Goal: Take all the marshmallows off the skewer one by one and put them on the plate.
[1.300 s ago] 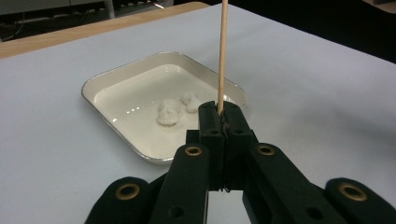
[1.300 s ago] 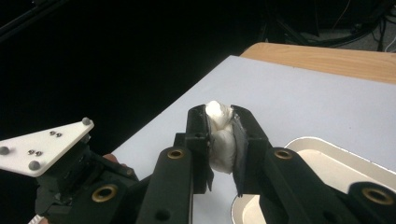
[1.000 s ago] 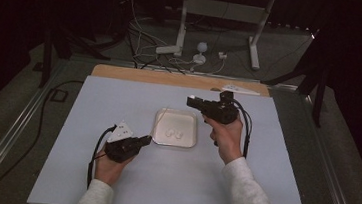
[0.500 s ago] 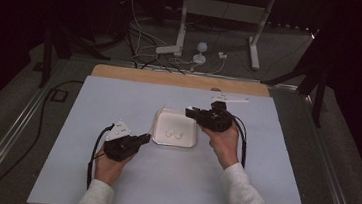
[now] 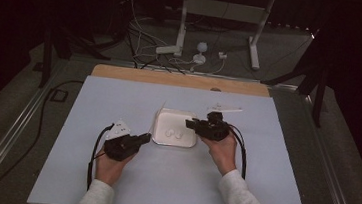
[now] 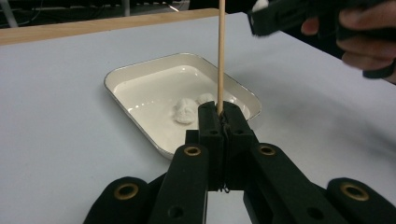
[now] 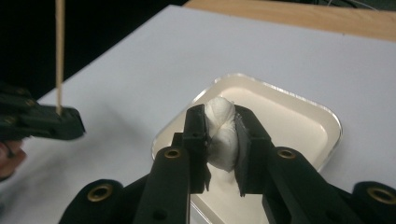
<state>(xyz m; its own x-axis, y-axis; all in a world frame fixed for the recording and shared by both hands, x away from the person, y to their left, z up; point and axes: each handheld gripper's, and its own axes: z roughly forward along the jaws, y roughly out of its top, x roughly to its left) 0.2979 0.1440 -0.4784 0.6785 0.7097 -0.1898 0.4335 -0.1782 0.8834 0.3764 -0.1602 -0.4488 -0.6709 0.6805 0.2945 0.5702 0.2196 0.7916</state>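
Left gripper (image 6: pixel 219 114): jaws pressed tight on a thin wooden skewer (image 6: pixel 221 51), held upright, apparently so a piece can be threaded onto it. Right gripper (image 7: pixel 222 135): jaws pinching a soft white marshmallow-like lump (image 7: pixel 221 135), carried just above the near rim of the white tray (image 7: pixel 327 126). Two more lumps (image 5: pixel 175 134) lie in the tray, between both sets of jaws. Beyond them, the pale table (image 5: pixel 119 96) runs to a wooden edge strip (image 5: pixel 171 78)

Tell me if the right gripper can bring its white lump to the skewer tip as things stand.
Probably yes: the right gripper pinches the white lump, and the skewer stands upright in the left gripper with only open air between them.
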